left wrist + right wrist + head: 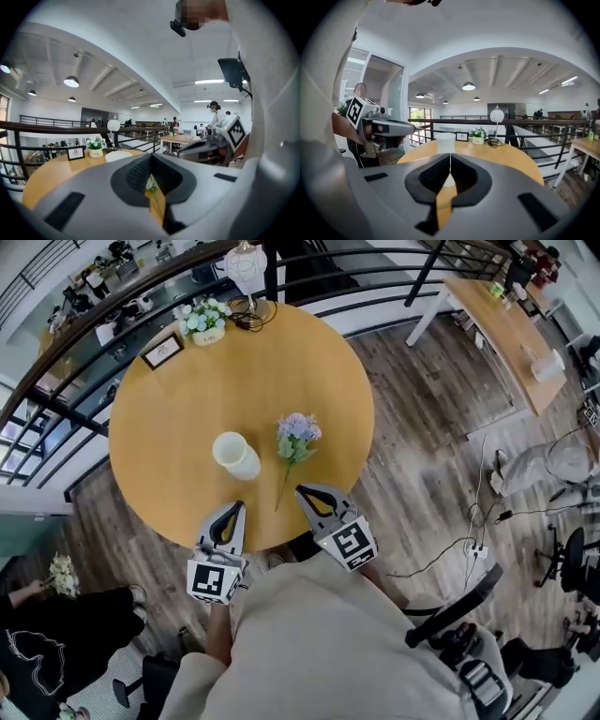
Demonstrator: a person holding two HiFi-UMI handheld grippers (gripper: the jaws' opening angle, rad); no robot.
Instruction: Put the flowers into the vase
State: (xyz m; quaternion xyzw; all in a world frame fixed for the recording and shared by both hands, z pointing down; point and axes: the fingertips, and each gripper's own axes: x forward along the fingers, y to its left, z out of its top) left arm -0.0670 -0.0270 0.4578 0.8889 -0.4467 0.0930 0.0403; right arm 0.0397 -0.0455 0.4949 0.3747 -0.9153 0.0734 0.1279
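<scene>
**Both tools closed and empty at the near edge; the flower lies beside the vase**

Head view: a round wooden surface [187, 409] is seen from above. A white vase [236, 455] stands upright near its middle. Just to the vase's right, and apart from it, a flower [296, 439] with pale lilac blooms lies flat, its stem pointing toward the person. The left tool [236, 508] sits at the near edge below the vase. The right tool [304, 491] sits just right of the stem's end, not touching it.

Left gripper view: the jaws meet at their tips with nothing gripped. The flower shows on the surface beyond them.

Right gripper view: the jaws are pressed together and empty, aimed at the vase. A thin green line low in the gap may be the stem, but it is too faint to be sure.

Risk: the stem is thin and lies flat, so jaws that close too high would probably slide over it or push it away. A tool swinging wide could tip the vase.
</scene>
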